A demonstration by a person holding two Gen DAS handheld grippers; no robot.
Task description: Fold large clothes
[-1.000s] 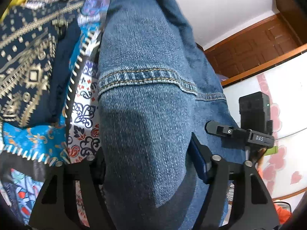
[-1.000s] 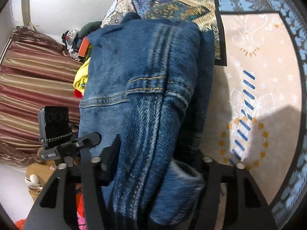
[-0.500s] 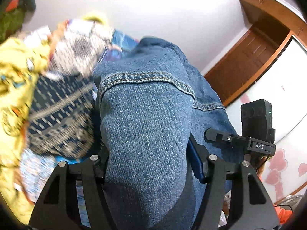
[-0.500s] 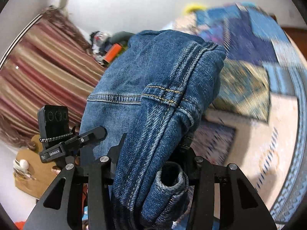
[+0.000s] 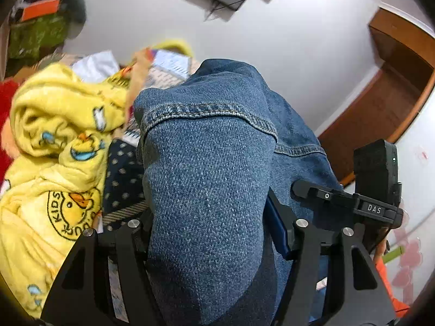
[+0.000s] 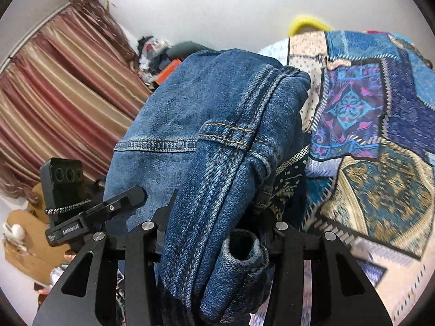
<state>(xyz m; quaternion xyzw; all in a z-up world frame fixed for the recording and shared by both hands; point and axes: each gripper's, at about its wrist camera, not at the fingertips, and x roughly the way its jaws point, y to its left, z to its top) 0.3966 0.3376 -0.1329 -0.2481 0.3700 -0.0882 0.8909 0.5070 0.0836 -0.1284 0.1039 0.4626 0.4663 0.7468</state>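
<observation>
A folded blue denim garment (image 5: pixel 212 179) fills the middle of the left wrist view. My left gripper (image 5: pixel 212 225) is shut on its thick bundle, which hides the fingertips. The same denim garment (image 6: pixel 206 141) fills the right wrist view, with a rolled cuff (image 6: pixel 242 247) near the camera. My right gripper (image 6: pixel 212 228) is shut on it too. Both grippers hold the denim lifted and tilted up toward the wall. The other gripper's black camera block shows beside the denim in the left wrist view (image 5: pixel 375 168) and in the right wrist view (image 6: pixel 61 179).
A yellow duck-print fleece (image 5: pixel 54 168) lies heaped at the left. A patterned blue patchwork bedspread (image 6: pixel 367 125) lies to the right. Striped red-gold curtains (image 6: pixel 59 103) hang at the left. A white wall (image 5: pixel 244 35) and a wooden cabinet (image 5: pixel 386 92) stand behind.
Both grippers have lifted the denim off the bedspread and tilted upward. The wall, the curtains and the yellow fleece have come into view. Both grips are unchanged.
</observation>
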